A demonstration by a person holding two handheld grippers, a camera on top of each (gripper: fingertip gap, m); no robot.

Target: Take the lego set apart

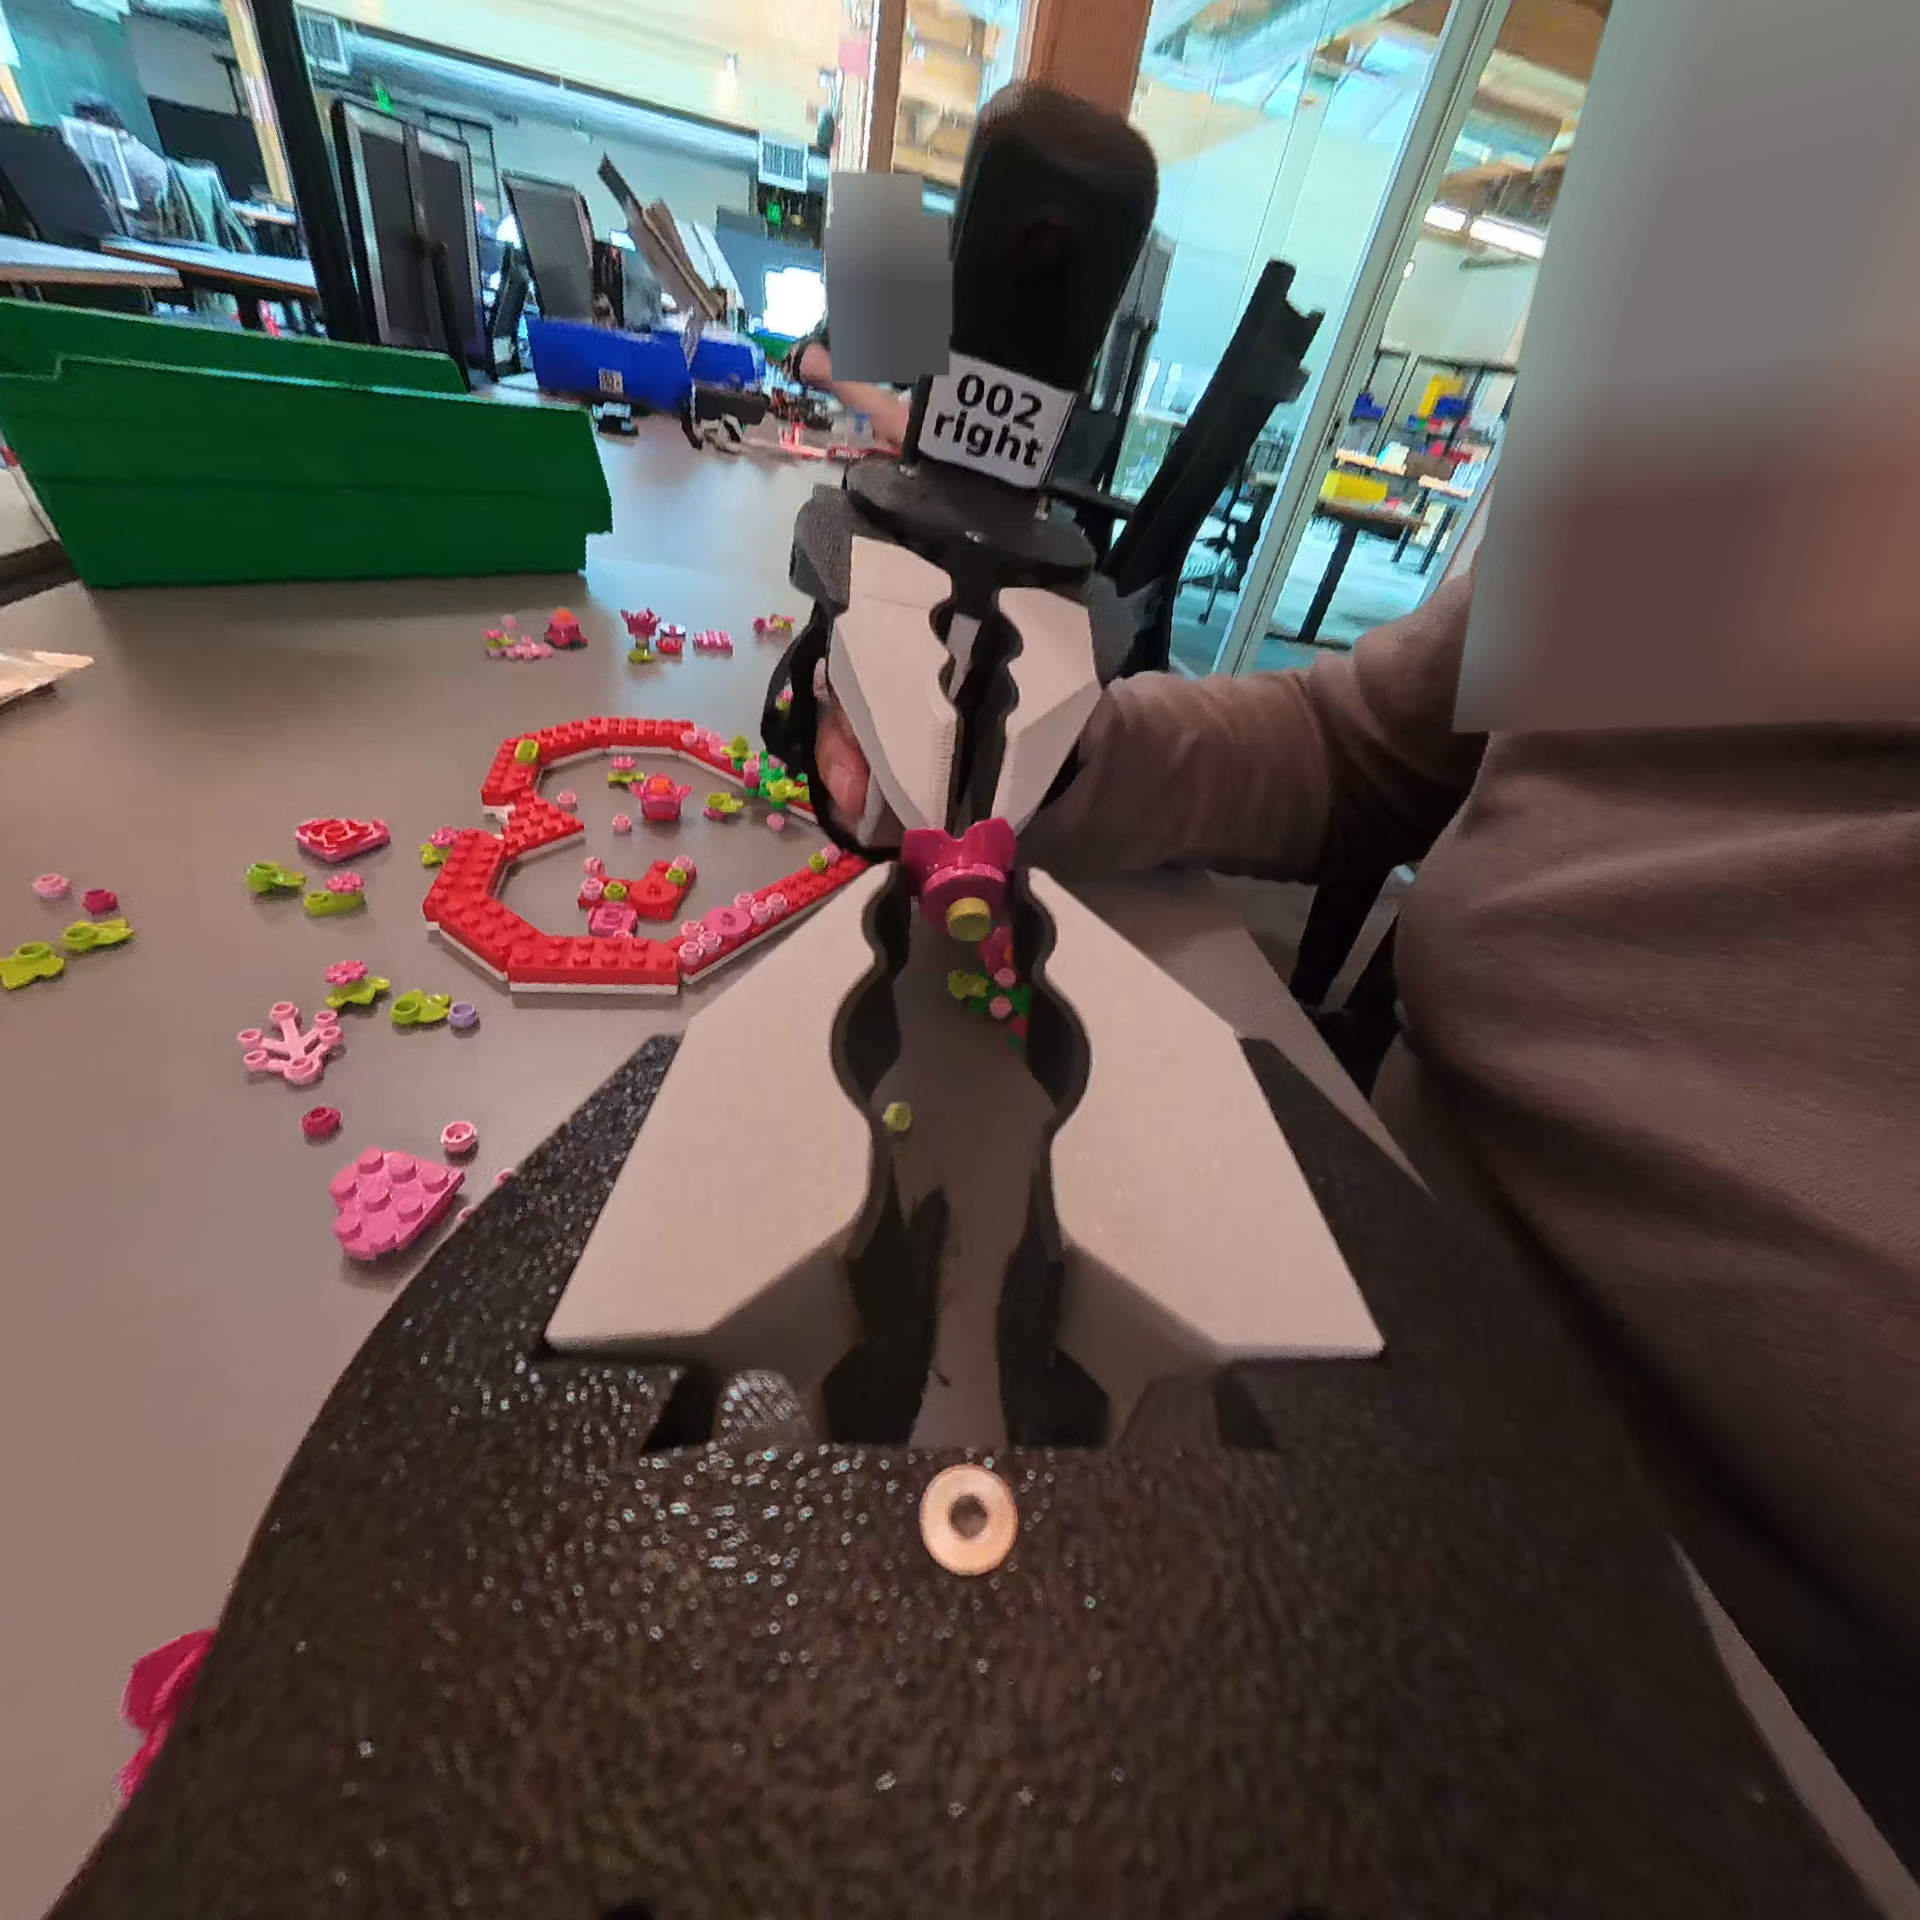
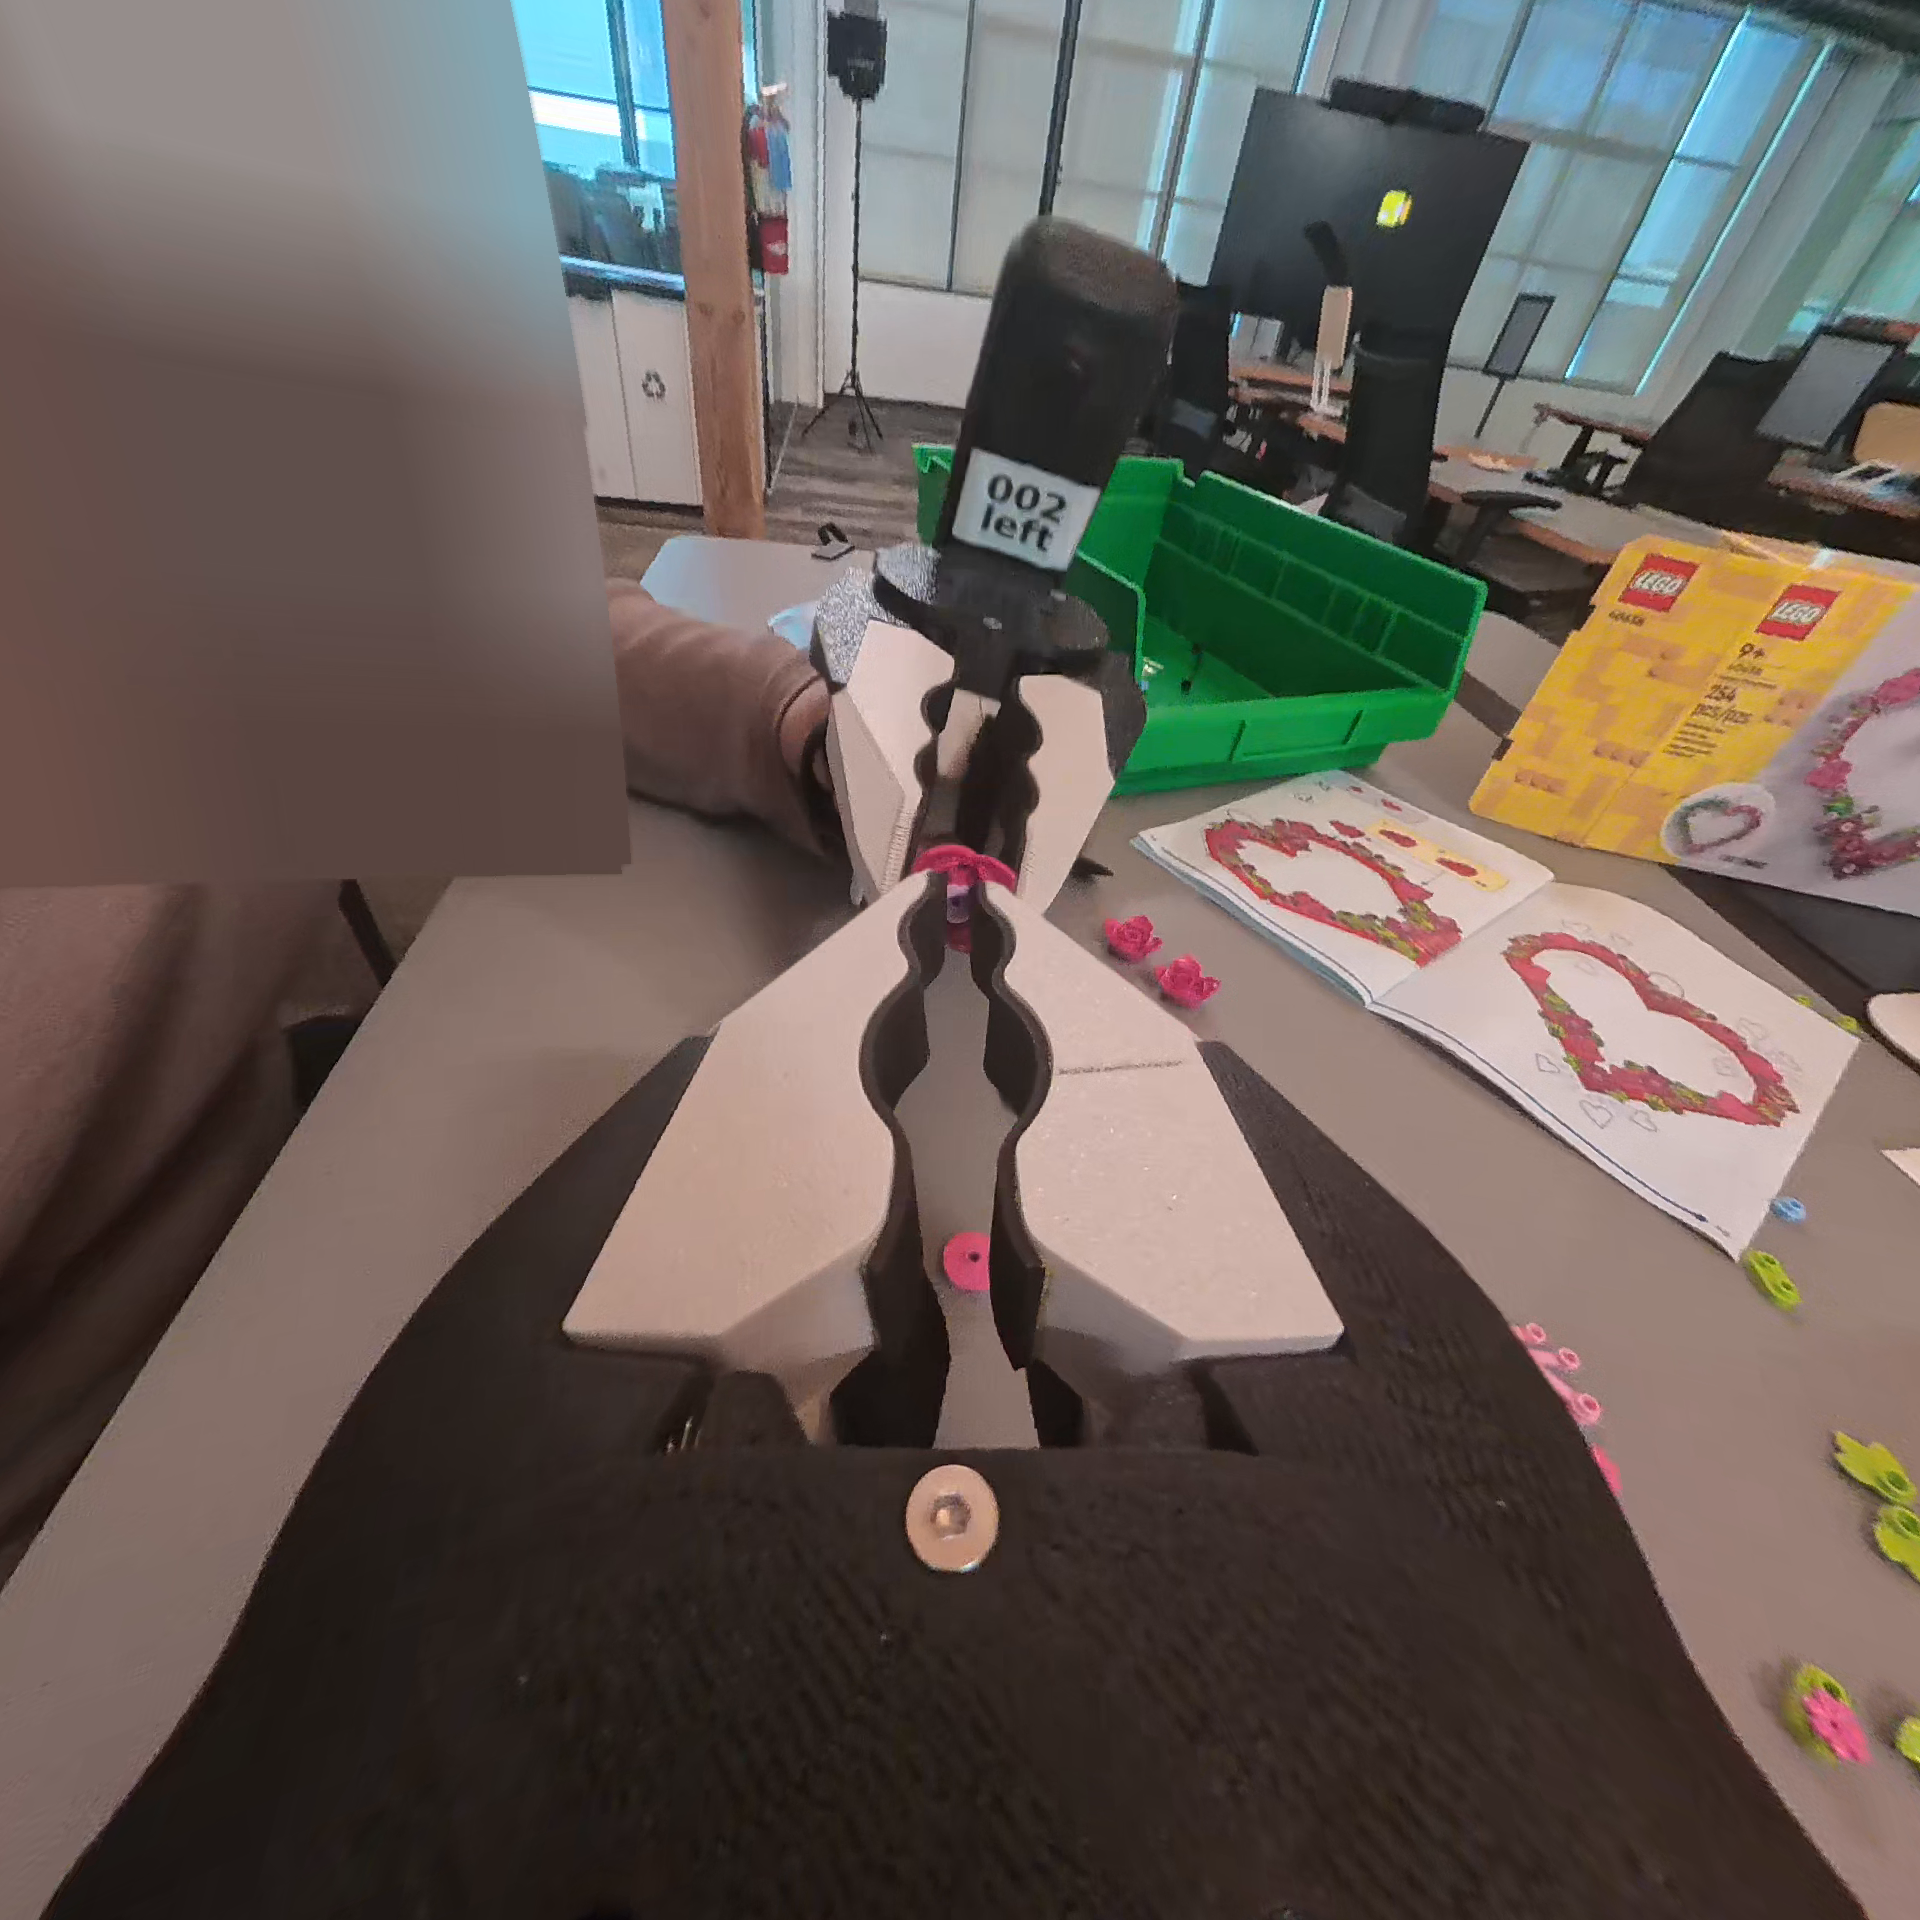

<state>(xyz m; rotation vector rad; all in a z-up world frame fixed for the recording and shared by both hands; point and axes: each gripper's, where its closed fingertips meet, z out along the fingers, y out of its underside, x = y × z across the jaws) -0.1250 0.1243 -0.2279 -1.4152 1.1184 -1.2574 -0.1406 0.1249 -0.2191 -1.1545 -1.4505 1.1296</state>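
both grippers meet tip to tip above the desk [image 1: 260, 1299]. the left gripper [image 1: 961, 894] and right gripper [image 2: 961, 899] each pinch one magenta flower piece [image 1: 956, 868].

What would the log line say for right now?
left gripper: shut on flower piece | right gripper: shut on flower piece | held above table | red heart frame: partly stripped

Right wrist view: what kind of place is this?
Likely an open-plan office or lab workspace: a grey table by tall windows, a large black monitor on a stand, and rows of desks with office chairs behind.
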